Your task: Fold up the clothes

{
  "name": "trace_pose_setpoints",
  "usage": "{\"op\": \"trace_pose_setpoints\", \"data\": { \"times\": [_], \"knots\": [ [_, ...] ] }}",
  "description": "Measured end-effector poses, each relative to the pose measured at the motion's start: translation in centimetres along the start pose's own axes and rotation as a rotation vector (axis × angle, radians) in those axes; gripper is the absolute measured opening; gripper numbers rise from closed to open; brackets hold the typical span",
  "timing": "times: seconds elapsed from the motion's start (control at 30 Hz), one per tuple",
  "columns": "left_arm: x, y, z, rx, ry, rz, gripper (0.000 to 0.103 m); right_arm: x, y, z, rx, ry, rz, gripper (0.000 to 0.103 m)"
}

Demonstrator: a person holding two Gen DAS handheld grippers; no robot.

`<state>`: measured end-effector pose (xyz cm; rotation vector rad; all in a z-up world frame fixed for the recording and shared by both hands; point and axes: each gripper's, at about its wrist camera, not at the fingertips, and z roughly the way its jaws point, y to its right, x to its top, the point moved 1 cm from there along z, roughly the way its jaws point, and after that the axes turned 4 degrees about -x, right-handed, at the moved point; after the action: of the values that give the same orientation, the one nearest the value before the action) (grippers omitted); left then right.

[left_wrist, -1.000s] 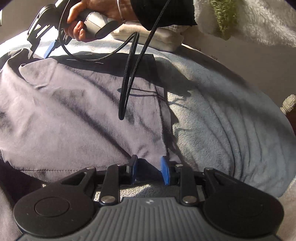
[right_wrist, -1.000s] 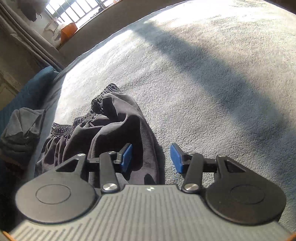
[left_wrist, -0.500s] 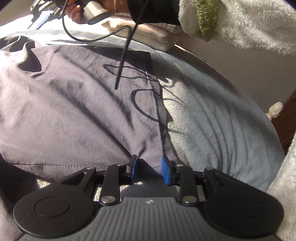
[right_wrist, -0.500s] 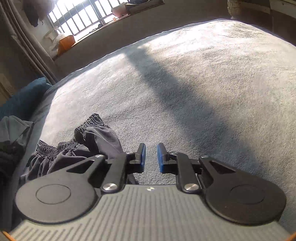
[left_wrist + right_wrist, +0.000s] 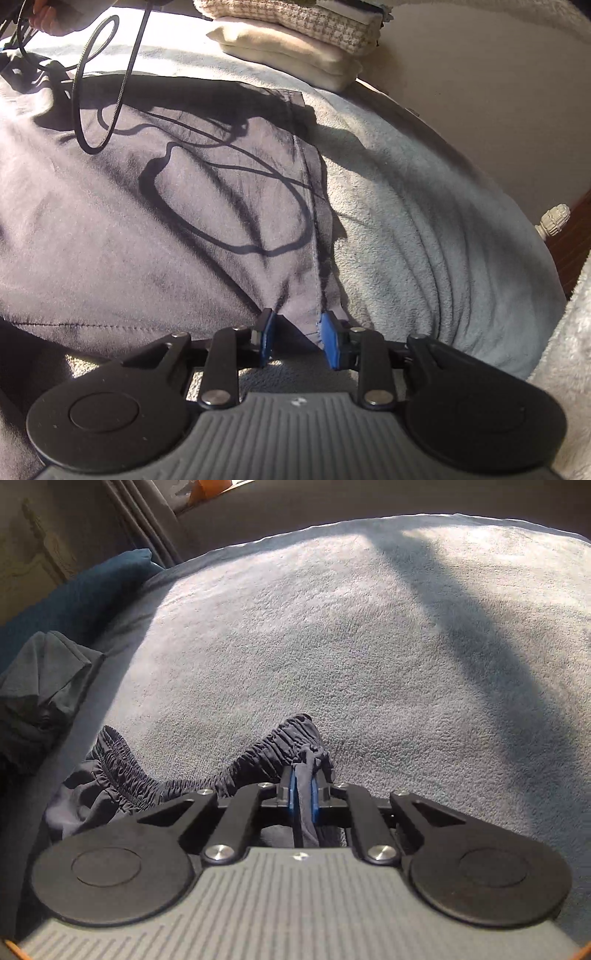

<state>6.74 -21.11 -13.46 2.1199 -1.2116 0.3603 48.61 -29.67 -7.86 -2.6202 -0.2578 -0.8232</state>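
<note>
A dark grey-purple garment (image 5: 155, 206) lies spread on the light blue blanket (image 5: 424, 229). Its near hem corner (image 5: 306, 317) sits between the blue pads of my left gripper (image 5: 297, 336), which stand a finger-width apart and do not press it. In the right wrist view, my right gripper (image 5: 303, 801) is shut on a fold of dark fabric just below the gathered elastic waistband (image 5: 258, 757) of the garment (image 5: 122, 786), which trails off to the left. A hand (image 5: 44, 16) holding the other gripper shows at the top left, with black cables (image 5: 107, 85) looping over the cloth.
Folded cream and checked clothes (image 5: 295, 40) are stacked at the far edge of the bed. A bedpost knob (image 5: 554, 221) stands at the right. A dark crumpled garment (image 5: 40, 686) and a teal pillow (image 5: 85, 590) lie left of the open blanket (image 5: 369, 646).
My right gripper has gone from open to shut, clamping fabric by the waistband. The left wrist view has swung so the folded stack shows; the hem corner stays between the left pads.
</note>
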Motion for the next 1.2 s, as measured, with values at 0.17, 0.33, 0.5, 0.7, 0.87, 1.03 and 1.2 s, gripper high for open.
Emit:
{"op": "trace_pose_setpoints", "data": {
  "times": [0.17, 0.33, 0.5, 0.7, 0.87, 1.03, 1.2],
  "knots": [
    [-0.1, 0.4, 0.1, 0.014, -0.002, 0.012, 0.028, -0.5, 1.8, 1.5, -0.016, -0.005, 0.133, 0.023],
    [-0.3, 0.5, -0.1, 0.02, 0.002, 0.024, 0.028, -1.8, 3.4, -2.2, -0.003, 0.083, 0.273, 0.044],
    [-0.4, 0.6, -0.6, 0.03, -0.001, 0.039, 0.029, -5.0, 4.3, -10.9, -0.012, 0.167, 0.321, 0.049],
    [-0.8, 1.4, -2.0, 0.069, 0.023, 0.087, 0.031, -13.4, 3.9, -22.4, -0.048, 0.216, 0.333, 0.055],
    [-1.5, 2.5, -4.5, 0.093, 0.084, 0.154, 0.032, -23.2, 4.0, -30.3, -0.182, 0.23, 0.393, 0.055],
    [-0.9, 3.6, -5.8, 0.088, 0.122, 0.132, 0.036, -31.5, 6.5, -33.2, -0.275, 0.175, 0.575, 0.053],
    [0.5, 5.4, -3.2, 0.143, 0.107, 0.173, 0.038, -36.1, 6.6, -31.4, -0.235, 0.144, 0.684, 0.044]
  ]
}}
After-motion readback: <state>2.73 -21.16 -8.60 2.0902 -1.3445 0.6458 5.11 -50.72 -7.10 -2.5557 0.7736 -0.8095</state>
